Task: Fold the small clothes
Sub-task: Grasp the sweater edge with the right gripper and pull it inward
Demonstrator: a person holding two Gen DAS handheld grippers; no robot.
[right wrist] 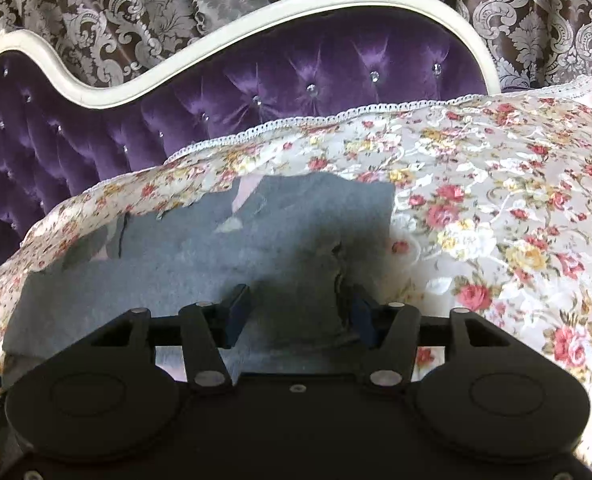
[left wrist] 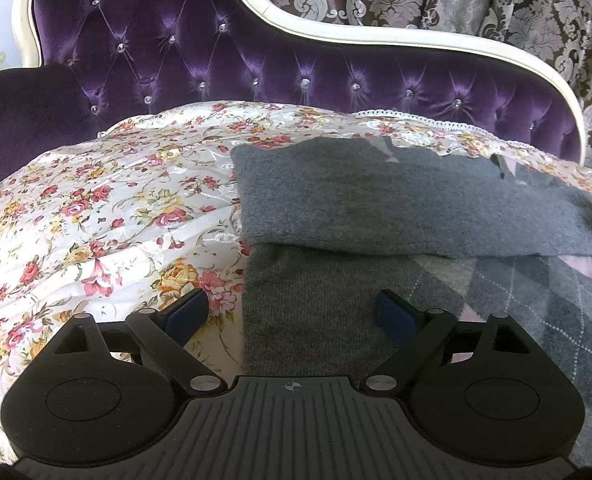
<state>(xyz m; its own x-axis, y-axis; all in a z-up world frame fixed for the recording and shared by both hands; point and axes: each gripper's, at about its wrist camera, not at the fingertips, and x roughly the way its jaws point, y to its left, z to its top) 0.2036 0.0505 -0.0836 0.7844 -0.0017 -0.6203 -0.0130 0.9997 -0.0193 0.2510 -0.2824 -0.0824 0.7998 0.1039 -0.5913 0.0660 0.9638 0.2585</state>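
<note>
Sweater: a small grey knit lying on the floral bedspread, its far part folded back over itself into a thick, soft-edged band, with an argyle panel of grey and pale pink diamonds showing toward the right. It looks light, limp and a little fuzzy, so I'd expect it to sag and drag when lifted; the best hold is probably a pinch on a corner or on the doubled fold edge. The spread is glossy and may let the knit slide.

Left gripper hovers over the near left edge, jaws wide apart, nothing between them. Right gripper sits over the sweater's right side, jaws parted with knit bunched between but not pinched. Behind stand a tufted purple velvet headboard and damask curtains.
</note>
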